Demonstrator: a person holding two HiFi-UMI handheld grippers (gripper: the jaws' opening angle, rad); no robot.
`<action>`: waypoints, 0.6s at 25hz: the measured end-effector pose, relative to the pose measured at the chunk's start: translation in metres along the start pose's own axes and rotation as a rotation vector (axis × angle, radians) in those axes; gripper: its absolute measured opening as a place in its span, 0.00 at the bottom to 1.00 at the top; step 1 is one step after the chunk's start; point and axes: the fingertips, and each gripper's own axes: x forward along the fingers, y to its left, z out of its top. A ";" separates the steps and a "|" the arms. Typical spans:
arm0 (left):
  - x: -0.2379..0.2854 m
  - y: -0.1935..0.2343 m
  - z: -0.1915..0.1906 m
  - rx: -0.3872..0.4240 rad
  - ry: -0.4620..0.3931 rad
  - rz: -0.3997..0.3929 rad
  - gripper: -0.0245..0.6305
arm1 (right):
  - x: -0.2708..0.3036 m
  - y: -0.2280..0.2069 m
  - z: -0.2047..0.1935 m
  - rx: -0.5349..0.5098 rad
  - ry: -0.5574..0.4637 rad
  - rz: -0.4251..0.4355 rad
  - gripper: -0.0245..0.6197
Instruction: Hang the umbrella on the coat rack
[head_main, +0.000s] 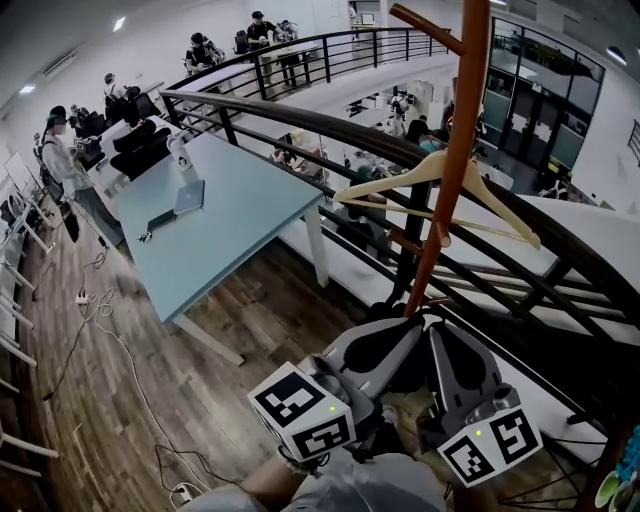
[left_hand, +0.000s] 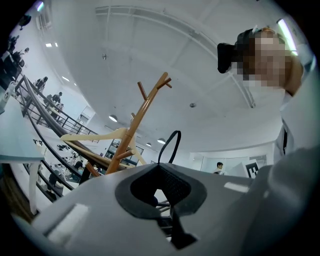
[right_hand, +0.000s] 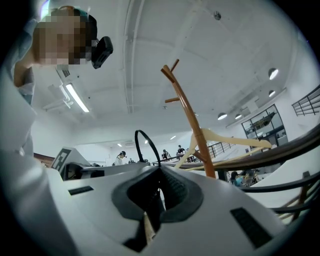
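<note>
The brown wooden coat rack (head_main: 452, 170) stands just ahead of me, with a pale wooden hanger (head_main: 432, 185) hooked on one of its pegs. Both grippers point up at its pole from below, tips close together. My left gripper (head_main: 410, 330) and right gripper (head_main: 442, 338) look shut. A thin black strap loop (left_hand: 170, 145) of the umbrella rises from between them and also shows beside the right gripper's tip (right_hand: 145, 145). The rest of the umbrella is hidden under the gripper bodies. The rack's upper pegs (left_hand: 157, 85) are well above the loop.
A dark curved railing (head_main: 300, 120) runs right behind the rack, with a drop to a lower floor beyond it. A blue-grey table (head_main: 240, 215) with a laptop stands to the left. Cables (head_main: 110, 340) lie on the wooden floor. People stand far off to the left and at the back.
</note>
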 end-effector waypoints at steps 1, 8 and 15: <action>0.005 0.004 0.000 -0.002 -0.001 0.003 0.04 | 0.003 -0.005 0.000 0.001 0.000 0.001 0.04; 0.036 0.013 0.001 -0.002 -0.006 0.017 0.04 | 0.013 -0.034 0.008 -0.003 0.005 0.013 0.04; 0.054 0.031 0.007 -0.009 -0.013 0.029 0.04 | 0.033 -0.052 0.012 -0.005 0.016 0.023 0.04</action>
